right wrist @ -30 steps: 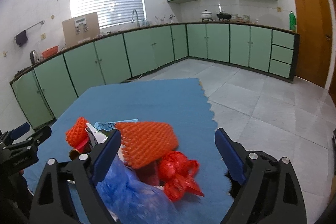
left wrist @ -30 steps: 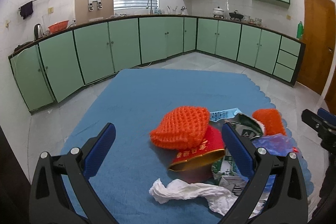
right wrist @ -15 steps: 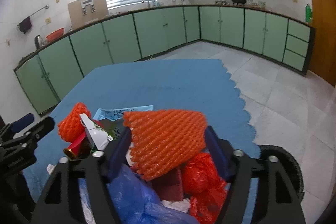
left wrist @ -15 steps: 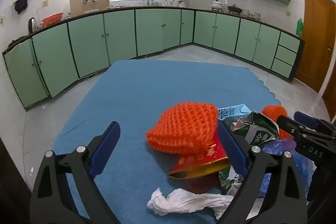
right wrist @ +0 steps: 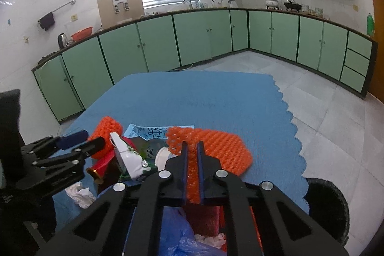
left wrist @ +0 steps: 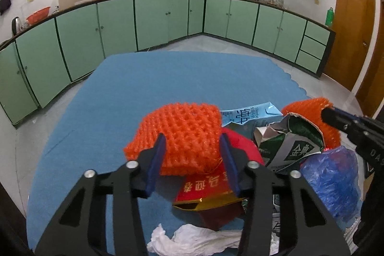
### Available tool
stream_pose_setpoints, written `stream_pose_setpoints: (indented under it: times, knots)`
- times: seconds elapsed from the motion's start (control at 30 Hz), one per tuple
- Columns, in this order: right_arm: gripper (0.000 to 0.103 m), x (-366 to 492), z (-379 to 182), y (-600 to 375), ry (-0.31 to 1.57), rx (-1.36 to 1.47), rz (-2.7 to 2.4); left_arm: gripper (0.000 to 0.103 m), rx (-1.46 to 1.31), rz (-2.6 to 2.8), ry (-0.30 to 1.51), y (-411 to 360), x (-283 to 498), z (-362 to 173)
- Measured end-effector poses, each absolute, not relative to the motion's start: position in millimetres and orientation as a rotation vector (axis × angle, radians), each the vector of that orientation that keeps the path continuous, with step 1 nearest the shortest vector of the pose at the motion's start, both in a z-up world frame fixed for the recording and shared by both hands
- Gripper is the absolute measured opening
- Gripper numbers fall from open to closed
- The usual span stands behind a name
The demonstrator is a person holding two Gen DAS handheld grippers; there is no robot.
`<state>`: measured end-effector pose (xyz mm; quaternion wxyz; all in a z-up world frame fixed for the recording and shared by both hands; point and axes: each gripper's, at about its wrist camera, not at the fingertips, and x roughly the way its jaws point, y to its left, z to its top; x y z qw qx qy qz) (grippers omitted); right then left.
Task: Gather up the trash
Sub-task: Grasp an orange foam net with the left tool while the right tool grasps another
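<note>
Trash heap on blue-covered counter [left wrist: 148, 92]. Left claw [left wrist: 192, 155] has just been closing, clamped on orange foam net [left wrist: 182, 131]; right claw [right wrist: 192, 160] likewise, pinching second foam net [right wrist: 223, 148]. Both nets light, soft, springy; likely best gripped mid-body, squeezing.

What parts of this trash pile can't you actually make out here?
- Red packet, left wrist view: its far end lies under the orange net; the left gripper covers its sides.
- Blue bag, right wrist view: the right gripper frame and the picture's bottom edge cut it off.
- Tissue, left wrist view: cut by the bottom edge.
- Black bin, right wrist view: its inside is too dark.
</note>
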<state>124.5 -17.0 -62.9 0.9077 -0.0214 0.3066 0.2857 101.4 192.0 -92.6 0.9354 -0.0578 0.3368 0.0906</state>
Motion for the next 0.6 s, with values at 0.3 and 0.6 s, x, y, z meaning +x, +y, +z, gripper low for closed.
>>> stream_pose_setpoints:
  times: [0.3, 0.6]
  knots:
    - [0.006, 123, -51, -24, 0.603, -0.018, 0.582, 0.011, -0.093, 0.199, 0.663, 188, 103, -90]
    - [0.006, 118, -21, -41, 0.524, 0.007, 0.57, 0.01, -0.106, 0.172, 0.545, 180, 96, -43]
